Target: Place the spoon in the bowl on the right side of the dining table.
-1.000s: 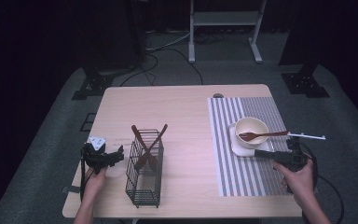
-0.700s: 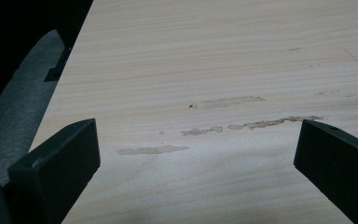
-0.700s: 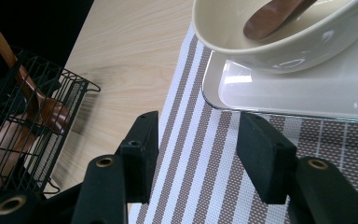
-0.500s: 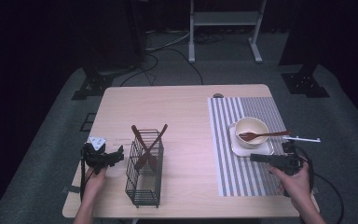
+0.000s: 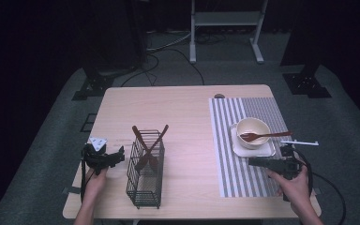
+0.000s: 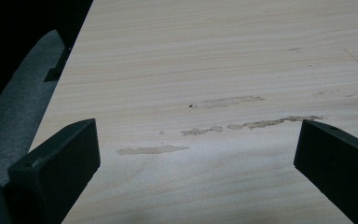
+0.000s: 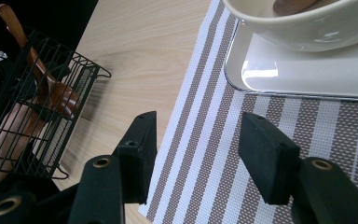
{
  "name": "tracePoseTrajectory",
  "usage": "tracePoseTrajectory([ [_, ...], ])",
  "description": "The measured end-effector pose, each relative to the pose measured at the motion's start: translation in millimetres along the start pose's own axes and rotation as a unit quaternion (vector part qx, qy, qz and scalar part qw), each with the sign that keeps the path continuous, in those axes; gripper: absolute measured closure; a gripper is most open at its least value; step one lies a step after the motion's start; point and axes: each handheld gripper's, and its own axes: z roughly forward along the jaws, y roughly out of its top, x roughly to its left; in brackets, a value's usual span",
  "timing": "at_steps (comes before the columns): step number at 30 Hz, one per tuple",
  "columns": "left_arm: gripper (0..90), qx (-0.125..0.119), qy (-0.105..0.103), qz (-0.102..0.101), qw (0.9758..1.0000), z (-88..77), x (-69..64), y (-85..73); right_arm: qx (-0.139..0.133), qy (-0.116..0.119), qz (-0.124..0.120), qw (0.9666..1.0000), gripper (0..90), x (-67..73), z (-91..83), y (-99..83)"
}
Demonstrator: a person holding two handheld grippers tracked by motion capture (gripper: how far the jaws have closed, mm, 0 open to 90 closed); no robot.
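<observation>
At the near edge of the table [image 5: 178, 101], a person holds a claw in each hand. The right gripper [image 5: 257, 162] lies low over the striped placemat [image 5: 243, 176], jaws apart with nothing between them, and has just been easing them wider; it points left across the mat, just short of the white tray [image 5: 253, 150]. The left gripper [image 5: 118, 155] rests at the table's left side beside the wire basket [image 5: 144, 176], its jaws wide and empty over bare wood marked by a few pale smears [image 6: 242, 125].

Judging by the layout, the job is setting a place. One wooden spoon [image 5: 262, 136] already lies across the cream bowl [image 5: 253, 131], which sits on the tray on the mat, its handle sticking out to the right. Two more wooden utensils [image 5: 147, 147] stand crossed in the basket, so that part looks untouched. With both claws empty and neither at the basket, the work appears to be between steps, roughly a third done at most.

Much is hard to read. The basket's lower half is dark mesh, and what the crossed utensils are, spoons or forks, cannot be told for certain. In the right gripper view the bowl [image 7: 307, 23] is cut off at the top, showing just a sliver of the spoon. Beyond the table, the floor and stands sink into darkness.
</observation>
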Motion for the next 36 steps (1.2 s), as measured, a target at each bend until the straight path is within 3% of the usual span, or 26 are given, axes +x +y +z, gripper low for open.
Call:
tracePoseTrajectory([
  [36, 0.0, -0.001, 0.0, -0.001, 1.0, 0.2, -0.1, -0.1, 0.019, 0.013, -0.027, 0.9994, 38.8, 11.2, 15.9, -34.7],
])
